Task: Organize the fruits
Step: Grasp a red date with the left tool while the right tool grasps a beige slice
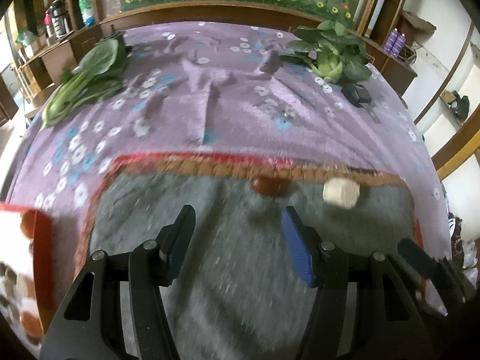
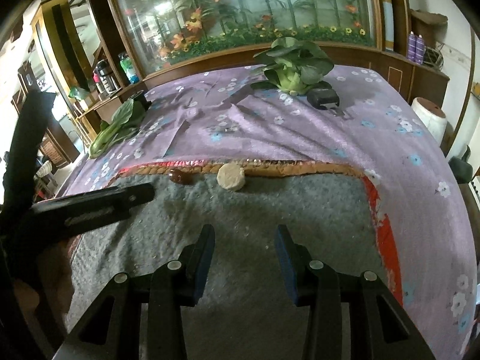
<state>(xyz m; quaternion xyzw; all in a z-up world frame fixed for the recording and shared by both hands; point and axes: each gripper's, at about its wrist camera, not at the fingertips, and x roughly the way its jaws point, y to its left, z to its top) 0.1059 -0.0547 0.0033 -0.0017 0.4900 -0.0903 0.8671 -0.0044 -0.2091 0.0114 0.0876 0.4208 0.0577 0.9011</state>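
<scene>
- Left wrist view is smeared with blur; my left gripper hangs over a grey mat, its jaws spread apart and holding nothing
- Near the mat's far braided edge lie a small dark red-brown fruit and, just to its right, a pale round piece; they are close together but not touching
- At the left edge of this view a red and white box shows orange-brown round shapes; too blurred to tell whether those are real fruit or a print
- Right wrist view is sharp: my right gripper also hovers over the grey mat, jaws apart and empty
- From here the dark fruit and the pale piece sit against the mat's far border, well ahead of both my grippers
- On the purple floral bedspread beyond, one leafy green lies far left and another far right beside a dark object
- My judgement: sorting has barely begun or sits between picks; both items on the mat are untouched and still to be collected
</scene>
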